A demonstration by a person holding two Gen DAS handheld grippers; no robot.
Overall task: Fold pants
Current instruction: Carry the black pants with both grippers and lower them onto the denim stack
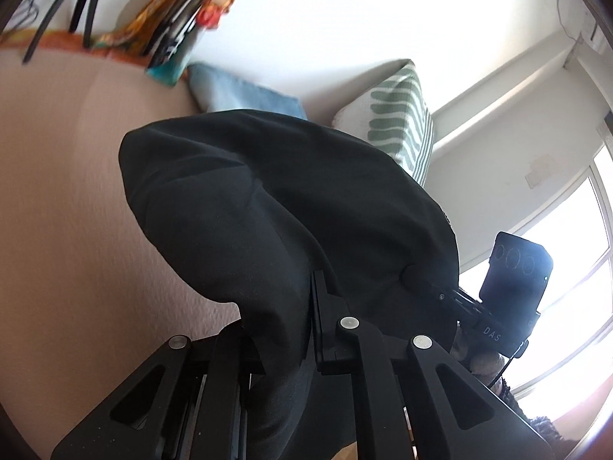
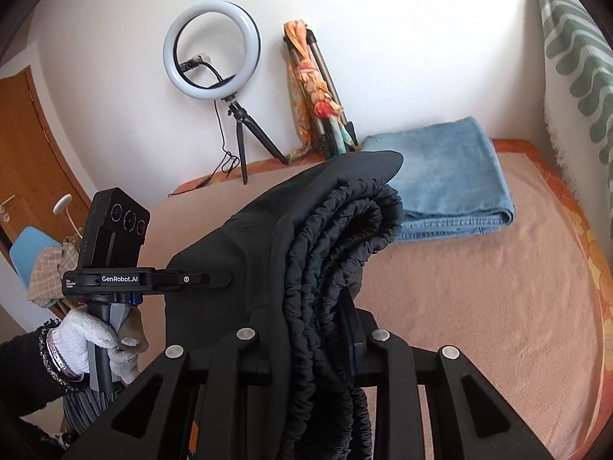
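The black pants hang bunched in the air above the pink bed. My left gripper is shut on a fold of the black cloth, which drapes over its fingers and hides the tips. My right gripper is shut on the pants at the gathered elastic waistband, which hangs between its fingers. In the right wrist view my left gripper clamps the pants' left edge. In the left wrist view my right gripper holds the cloth's right side.
A folded blue cloth lies at the far side of the bed. A green-patterned pillow leans on the wall. A ring light on a tripod and a second tripod with a colourful scarf stand at the bed's far edge.
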